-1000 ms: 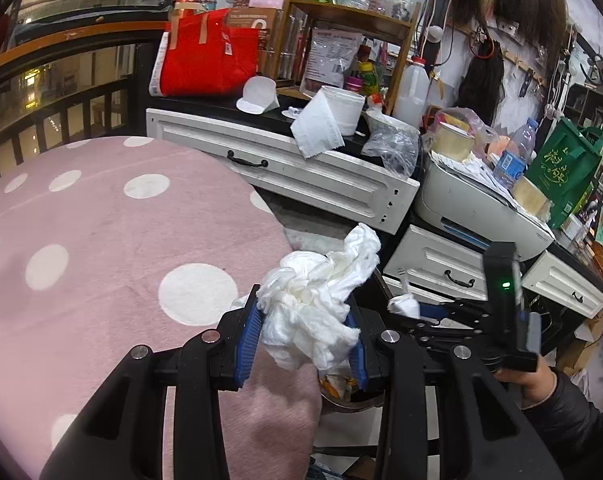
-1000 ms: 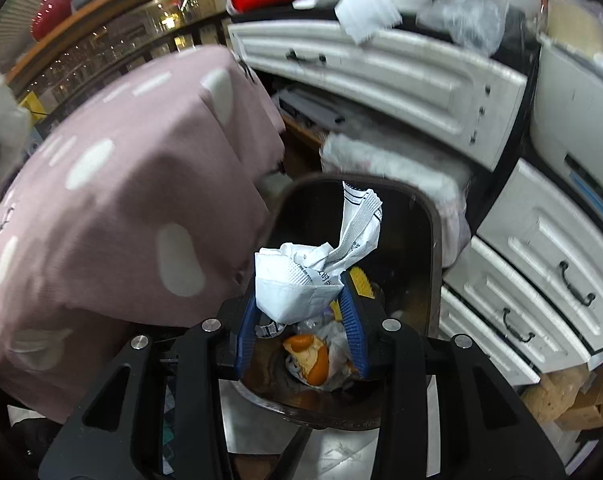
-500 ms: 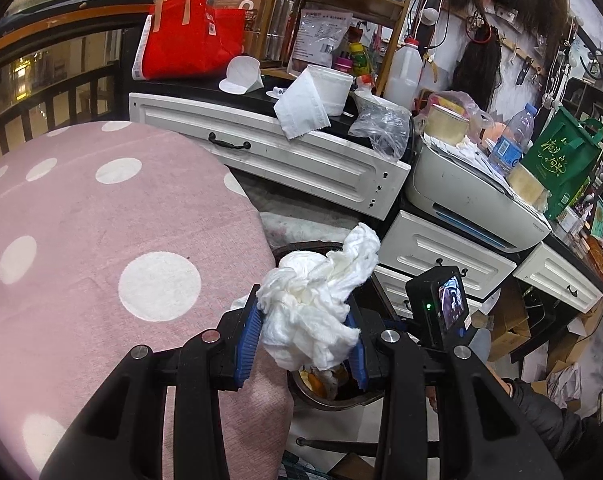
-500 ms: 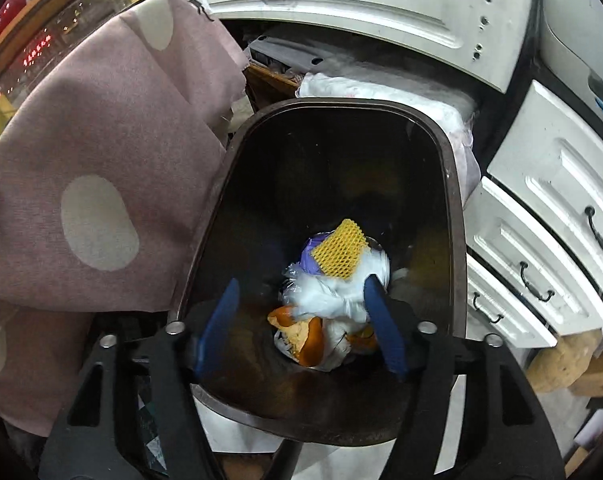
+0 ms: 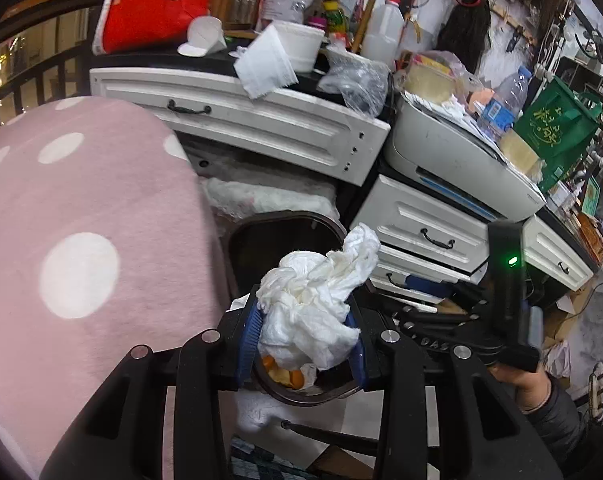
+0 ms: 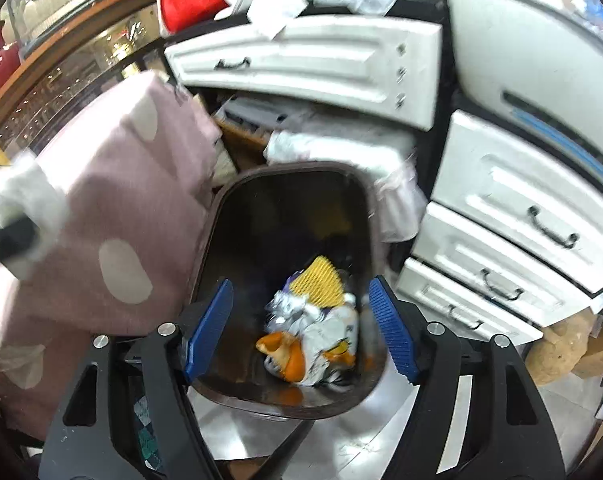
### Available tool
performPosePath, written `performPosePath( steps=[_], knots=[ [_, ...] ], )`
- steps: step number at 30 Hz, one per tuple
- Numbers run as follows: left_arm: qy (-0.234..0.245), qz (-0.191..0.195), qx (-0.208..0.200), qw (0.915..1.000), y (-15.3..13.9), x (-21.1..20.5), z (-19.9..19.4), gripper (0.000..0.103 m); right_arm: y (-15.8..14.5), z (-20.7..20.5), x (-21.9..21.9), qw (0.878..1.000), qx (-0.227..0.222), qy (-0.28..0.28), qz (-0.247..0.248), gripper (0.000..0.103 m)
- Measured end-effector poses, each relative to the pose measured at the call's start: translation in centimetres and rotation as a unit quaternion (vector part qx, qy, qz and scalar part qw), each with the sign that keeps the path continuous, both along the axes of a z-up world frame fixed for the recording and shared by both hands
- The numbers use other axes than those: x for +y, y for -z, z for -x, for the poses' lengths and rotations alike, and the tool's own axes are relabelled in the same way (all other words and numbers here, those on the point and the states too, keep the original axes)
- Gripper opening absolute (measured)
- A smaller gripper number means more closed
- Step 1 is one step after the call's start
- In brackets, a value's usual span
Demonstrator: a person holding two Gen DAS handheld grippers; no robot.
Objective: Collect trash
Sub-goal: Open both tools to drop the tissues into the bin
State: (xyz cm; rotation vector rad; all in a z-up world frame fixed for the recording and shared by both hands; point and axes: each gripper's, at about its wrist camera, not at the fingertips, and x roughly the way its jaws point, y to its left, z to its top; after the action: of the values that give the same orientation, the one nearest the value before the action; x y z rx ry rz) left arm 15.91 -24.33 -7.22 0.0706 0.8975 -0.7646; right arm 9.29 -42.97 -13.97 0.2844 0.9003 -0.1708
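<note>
Left gripper (image 5: 301,340) clamped on a crumpled white tissue (image 5: 313,304), held above the near rim of the dark bin (image 6: 221,216). Right gripper (image 6: 299,330) spread wide over the bin's mouth, jaws just opened, nothing between the blue pads (image 6: 209,328). Dropped trash (image 6: 317,320) lying at the bin's bottom: orange peel, yellow foam net, white wrappers. Pink dotted cloth (image 5: 81,220) touching the bin's left edge, white drawers (image 6: 501,232) to the right.

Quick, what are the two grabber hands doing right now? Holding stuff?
Left gripper: shut on the crumpled white tissue.
Right gripper: open, jaws have just been opening, nothing between them, above the trash bin.
</note>
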Motion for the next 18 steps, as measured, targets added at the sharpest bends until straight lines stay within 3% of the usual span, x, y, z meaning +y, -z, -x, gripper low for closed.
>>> performPosePath(
  steps=[6, 18],
  knots=[
    [0.024, -0.027, 0.018, 0.9992, 2.3, -2.9, 0.0, 0.037, -2.0, 1.4, -1.4, 0.999, -0.020, 0.024, 0.017, 0.073],
    [0.036, -0.078, 0.069, 0.9940, 7.5, -7.0, -1.1, 0.038, -2.7, 3.2, -3.7, 0.997, -0.032, 0.062, 0.013, 0.073]
  ],
)
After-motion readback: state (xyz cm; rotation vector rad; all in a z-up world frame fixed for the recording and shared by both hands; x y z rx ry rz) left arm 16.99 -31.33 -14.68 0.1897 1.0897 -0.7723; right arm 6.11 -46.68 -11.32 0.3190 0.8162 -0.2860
